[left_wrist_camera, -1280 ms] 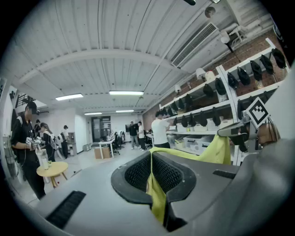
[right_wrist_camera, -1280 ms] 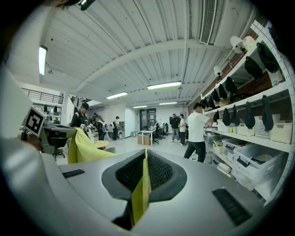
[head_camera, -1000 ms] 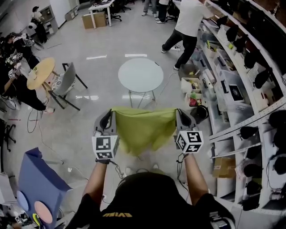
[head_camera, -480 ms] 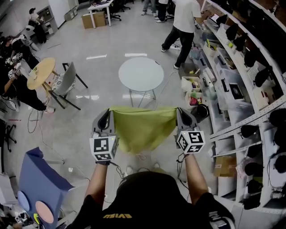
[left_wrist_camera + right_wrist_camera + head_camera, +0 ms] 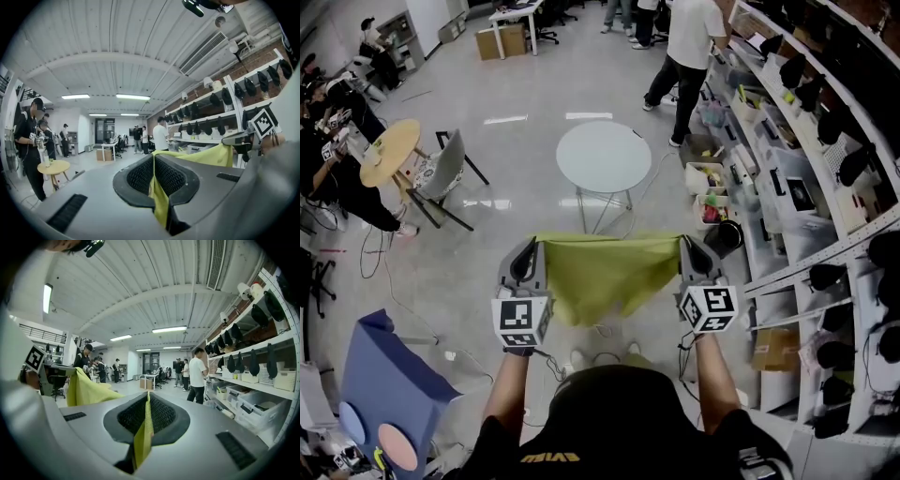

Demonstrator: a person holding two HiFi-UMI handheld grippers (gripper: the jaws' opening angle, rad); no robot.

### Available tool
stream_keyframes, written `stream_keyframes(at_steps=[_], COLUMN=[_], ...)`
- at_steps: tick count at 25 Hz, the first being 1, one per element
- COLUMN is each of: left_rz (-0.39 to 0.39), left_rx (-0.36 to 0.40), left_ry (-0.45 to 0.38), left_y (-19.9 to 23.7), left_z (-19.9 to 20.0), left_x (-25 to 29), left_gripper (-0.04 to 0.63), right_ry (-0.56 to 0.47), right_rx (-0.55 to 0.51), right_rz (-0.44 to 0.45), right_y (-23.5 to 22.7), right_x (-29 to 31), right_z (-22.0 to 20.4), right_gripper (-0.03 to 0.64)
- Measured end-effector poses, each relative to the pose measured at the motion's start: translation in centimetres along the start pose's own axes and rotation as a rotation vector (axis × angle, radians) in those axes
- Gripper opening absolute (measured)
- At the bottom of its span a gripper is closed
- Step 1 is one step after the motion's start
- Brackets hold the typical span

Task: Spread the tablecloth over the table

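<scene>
The left gripper (image 5: 528, 262) is pinched tight on one top corner of the yellow-green tablecloth (image 5: 605, 272). The right gripper (image 5: 694, 258) pinches the other corner. The top edge of the cloth runs straight across from one gripper to the other, and the rest hangs below them. The round white table (image 5: 603, 157) is out in front of both grippers, about midway between them. It looks well apart from the cloth, though that is hard to judge from above.
</scene>
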State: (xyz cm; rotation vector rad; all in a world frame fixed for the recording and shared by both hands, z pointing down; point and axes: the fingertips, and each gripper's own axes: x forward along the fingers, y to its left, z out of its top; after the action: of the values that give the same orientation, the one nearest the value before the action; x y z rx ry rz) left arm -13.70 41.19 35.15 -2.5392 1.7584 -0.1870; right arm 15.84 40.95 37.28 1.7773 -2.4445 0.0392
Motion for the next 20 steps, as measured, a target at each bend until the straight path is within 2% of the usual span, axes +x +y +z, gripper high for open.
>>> stream_keyframes(at_steps=[6,9,13,20], left_rz=[-0.023,-0.039,-0.080,-0.120], left_rx=[-0.025,-0.006,-0.026,-0.015], left_ry=[-0.017,-0.029,-0.042,-0.077], left_y=[0.4,0.5,1.4,3.7], left_z=[0.0,0.3,0.3,1.8], left_x=[-1.3,-2.0,-2.6,-3.4], left_gripper=[0.023,0.023,0.023,0.023], right_ry=[0.000,-0.008,-0.012,-0.042], right_rx=[0.010,0.021,0.005,-0.029], right_rz=[-0.016,-0.039,-0.065,-0.095], right_y=[0.9,1.1,2.1,4.3], right_x=[-0.6,-1.2,-1.1,-1.0], right_z=[0.3,0.7,1.1,3.1], right_gripper=[0.011,0.011,0.011,0.011])
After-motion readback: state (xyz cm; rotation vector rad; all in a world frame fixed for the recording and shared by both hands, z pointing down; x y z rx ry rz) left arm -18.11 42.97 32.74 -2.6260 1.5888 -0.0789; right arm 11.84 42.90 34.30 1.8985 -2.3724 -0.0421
